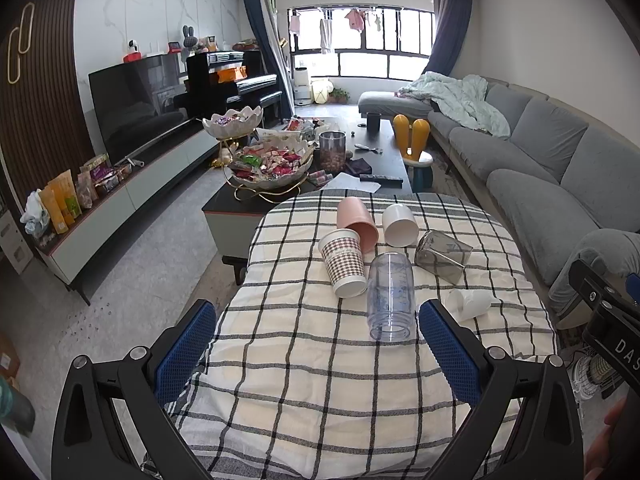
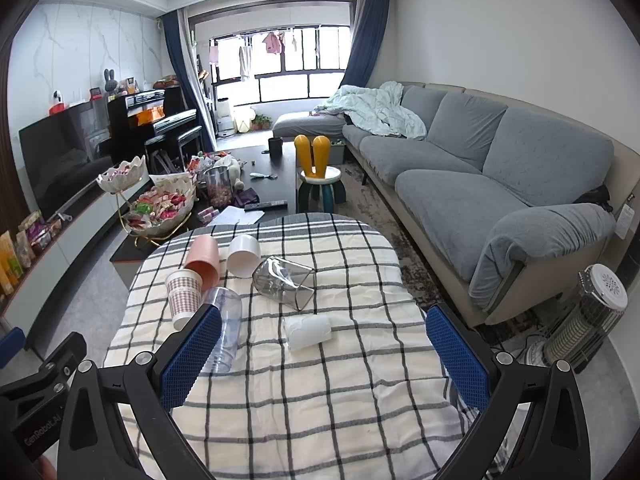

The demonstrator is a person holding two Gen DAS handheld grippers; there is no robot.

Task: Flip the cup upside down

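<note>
Checked cloth (image 2: 280,380) — soft, matt; clear plastic cup (image 1: 390,296) — glossy.

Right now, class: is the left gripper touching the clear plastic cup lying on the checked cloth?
Apart. In the left wrist view the left gripper is open, and checked cloth shows between each blue pad and the clear plastic cup.

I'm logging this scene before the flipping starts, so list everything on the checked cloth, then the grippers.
patterned cup: 1, white with red checks, on its side, left
pink cup: 1, on its side, back left
white cup: 1, on its side, back centre
smoky glass cup: 1, grey, on its side, right
clear cup: 1, on its side, centre
small white cup: 1, on its side, nearest
left gripper: open, blue pads
right gripper: open, blue pads
</note>
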